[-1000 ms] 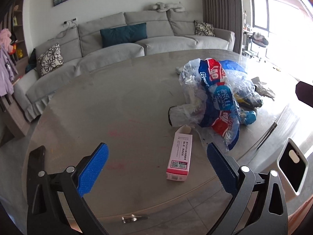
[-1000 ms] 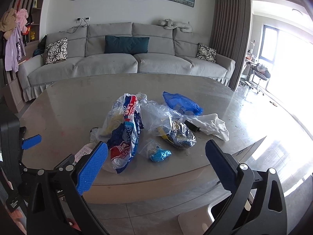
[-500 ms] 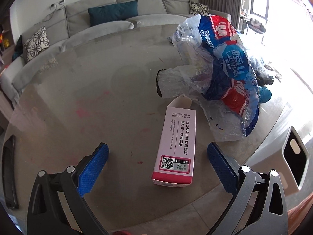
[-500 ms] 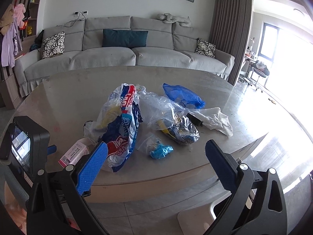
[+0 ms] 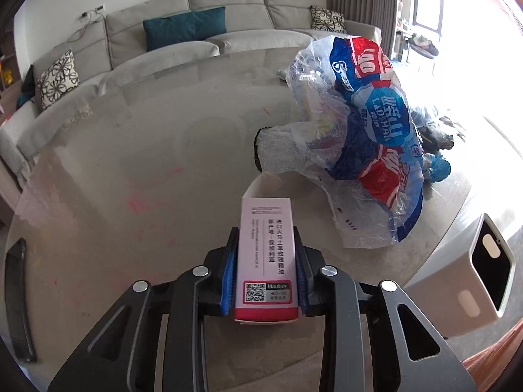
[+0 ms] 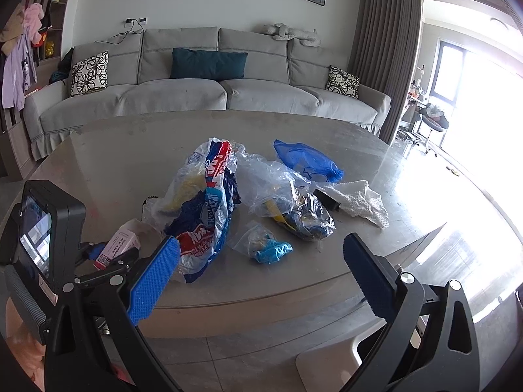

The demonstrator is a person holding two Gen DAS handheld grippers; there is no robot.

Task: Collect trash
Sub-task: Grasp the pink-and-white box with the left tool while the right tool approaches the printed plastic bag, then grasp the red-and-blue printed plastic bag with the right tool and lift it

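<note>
Lying at the near edge of the bench (image 5: 130, 150), the pink-and-white carton (image 5: 266, 261) is clenched by the left gripper (image 5: 266, 271), while the right gripper (image 6: 261, 274) is held with jaws released before the printed plastic bag (image 6: 209, 202).

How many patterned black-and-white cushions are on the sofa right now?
2. One cushion leans at the sofa's left end; the other cushion sits at its right end. The teal pillow between them is plain.
</note>
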